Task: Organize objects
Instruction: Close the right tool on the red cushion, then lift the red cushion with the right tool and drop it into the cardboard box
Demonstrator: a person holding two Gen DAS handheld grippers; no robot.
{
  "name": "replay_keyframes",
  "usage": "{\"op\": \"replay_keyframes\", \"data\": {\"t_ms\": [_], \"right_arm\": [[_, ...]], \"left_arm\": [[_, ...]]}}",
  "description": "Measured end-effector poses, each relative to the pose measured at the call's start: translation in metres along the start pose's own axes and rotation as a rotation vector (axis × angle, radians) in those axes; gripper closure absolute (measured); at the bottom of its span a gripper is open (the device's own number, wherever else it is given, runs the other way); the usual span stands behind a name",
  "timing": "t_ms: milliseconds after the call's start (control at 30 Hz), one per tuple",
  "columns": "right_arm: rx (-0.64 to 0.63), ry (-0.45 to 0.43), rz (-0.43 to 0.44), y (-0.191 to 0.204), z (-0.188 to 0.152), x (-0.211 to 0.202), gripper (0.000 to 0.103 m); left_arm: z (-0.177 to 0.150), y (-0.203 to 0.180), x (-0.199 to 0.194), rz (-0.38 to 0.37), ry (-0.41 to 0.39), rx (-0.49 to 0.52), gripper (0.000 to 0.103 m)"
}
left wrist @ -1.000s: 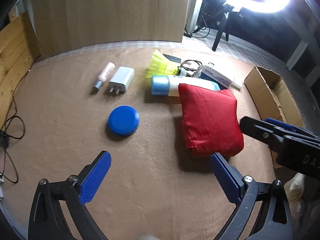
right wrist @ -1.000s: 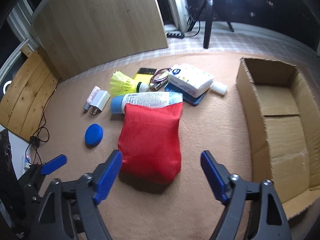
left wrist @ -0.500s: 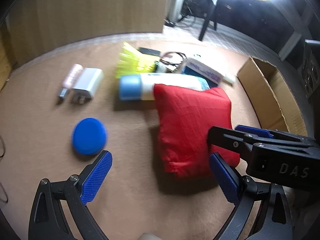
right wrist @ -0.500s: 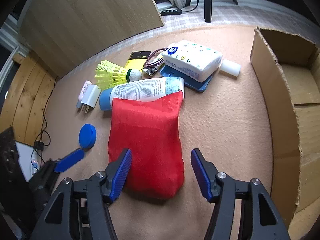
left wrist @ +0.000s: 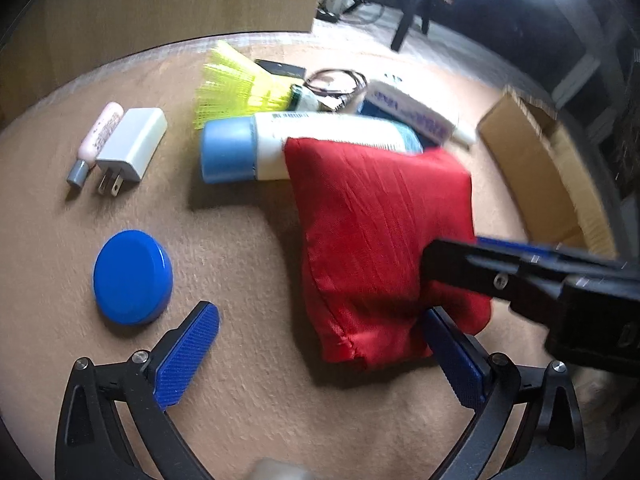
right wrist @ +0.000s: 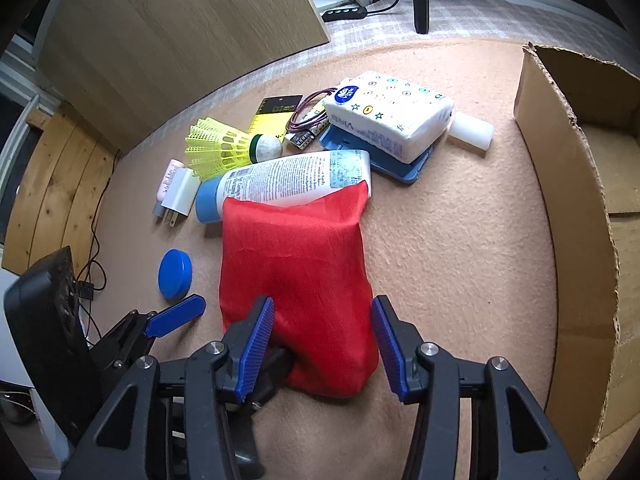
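1. Right gripper (right wrist: 322,346) is standing spread, its blue pads flanking the near end of the red pouch (right wrist: 296,276); whether the pads are touching the cloth cannot be told.
2. Left gripper (left wrist: 320,354) is also standing spread, holding nothing, the pouch's near corner lying just inside its right pad.
3. Pouch is lying flat on the tan carpet (right wrist: 460,240), its far edge overlapping the white bottle (right wrist: 280,184) at 12 o'clock.
4. Blue lid (left wrist: 132,276) is sitting at 9 o'clock of the pouch, apart from it.
5. Cardboard box (right wrist: 580,200) is standing open at 3 o'clock.
6. Yellow shuttlecock (right wrist: 224,148) is lying at 11 o'clock, beyond the bottle.
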State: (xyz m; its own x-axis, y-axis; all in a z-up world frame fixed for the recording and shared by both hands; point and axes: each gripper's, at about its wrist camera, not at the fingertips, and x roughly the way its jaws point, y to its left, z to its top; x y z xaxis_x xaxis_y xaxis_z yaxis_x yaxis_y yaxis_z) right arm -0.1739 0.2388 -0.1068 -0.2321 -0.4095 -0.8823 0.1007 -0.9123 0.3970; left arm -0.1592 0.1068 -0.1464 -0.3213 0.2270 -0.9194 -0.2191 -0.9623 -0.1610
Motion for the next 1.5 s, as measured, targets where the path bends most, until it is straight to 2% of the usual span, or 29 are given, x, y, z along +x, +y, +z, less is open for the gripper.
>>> {"op": "replay_keyframes", "data": {"t_ms": [100,333,433,500,600,667,767,900,1033,1167,1233,1333,1500], "right_arm": [[-0.003,0.004,0.006,0.0,0.0,0.001,0.056],[-0.001,0.0,0.016,-0.002,0.002,0.002,0.056],[-0.004,-0.001,0.017,-0.002,0.002,0.002,0.056],[-0.006,-0.006,0.019,-0.001,0.004,0.001,0.056],[-0.006,-0.036,0.01,-0.002,0.006,-0.006,0.056],[-0.006,-0.05,0.001,-0.003,0.008,-0.01,0.055],[-0.003,-0.045,0.014,-0.005,0.012,-0.011,0.054],[0.011,-0.029,0.039,-0.006,0.015,-0.009,0.043],[0.03,0.004,0.05,-0.007,0.017,0.0,0.043],[0.027,0.017,0.045,-0.007,0.017,0.003,0.043],[0.024,0.019,0.047,-0.006,0.017,0.003,0.044],[0.019,0.021,0.04,-0.006,0.016,0.002,0.053],[0.019,0.016,0.051,-0.006,0.014,-0.003,0.06]], "left_arm": [[-0.008,-0.017,0.006,0.097,0.002,0.113,0.0],[-0.015,-0.012,0.002,0.072,-0.036,0.096,0.0],[-0.016,-0.008,-0.002,0.048,-0.034,0.072,0.0],[-0.013,-0.003,-0.004,0.024,-0.006,0.043,0.001],[-0.008,0.002,-0.012,0.001,0.0,0.0,0.011],[-0.004,0.004,-0.021,-0.018,-0.023,-0.011,0.011],[0.003,0.005,-0.024,-0.027,-0.036,-0.018,0.011],[0.013,0.009,-0.019,-0.081,-0.02,-0.051,0.011],[0.022,0.002,-0.012,-0.096,-0.017,-0.041,0.011],[0.02,0.008,-0.013,-0.161,-0.004,-0.086,0.015],[0.018,0.008,-0.012,-0.191,0.004,-0.093,0.018],[0.016,0.006,-0.011,-0.254,0.018,-0.104,0.031],[0.015,-0.003,-0.018,-0.236,0.01,-0.09,0.035]]}}
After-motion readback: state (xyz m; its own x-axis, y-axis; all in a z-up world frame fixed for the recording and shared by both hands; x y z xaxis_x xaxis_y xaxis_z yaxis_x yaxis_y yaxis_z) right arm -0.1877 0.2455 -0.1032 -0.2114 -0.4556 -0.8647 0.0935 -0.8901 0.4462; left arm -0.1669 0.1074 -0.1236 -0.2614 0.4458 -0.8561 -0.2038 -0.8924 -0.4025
